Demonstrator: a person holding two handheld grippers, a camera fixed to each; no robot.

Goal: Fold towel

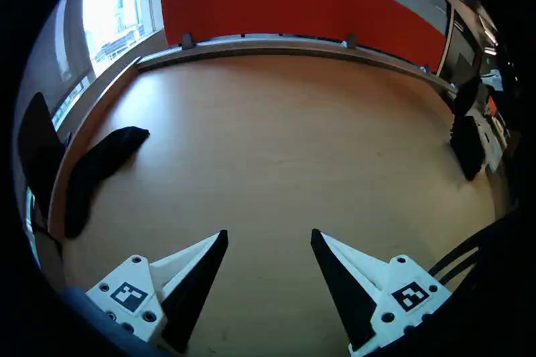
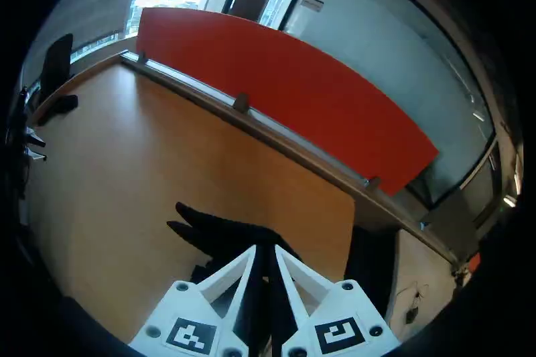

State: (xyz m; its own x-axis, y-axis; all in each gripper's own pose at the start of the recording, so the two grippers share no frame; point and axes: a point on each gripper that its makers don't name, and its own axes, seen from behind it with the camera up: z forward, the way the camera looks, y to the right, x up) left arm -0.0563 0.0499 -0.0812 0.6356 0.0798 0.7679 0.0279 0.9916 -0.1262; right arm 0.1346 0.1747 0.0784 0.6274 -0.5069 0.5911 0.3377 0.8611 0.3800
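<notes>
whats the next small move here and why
Probably bring the left tool over to a free corner of the dark towel. The right tool looks shut on it, while the left one hangs open above the wooden table, holding nothing.

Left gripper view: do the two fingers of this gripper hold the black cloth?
No, the left gripper stands open over the wooden table, and the black cloth lies apart near the table's edge.
</notes>
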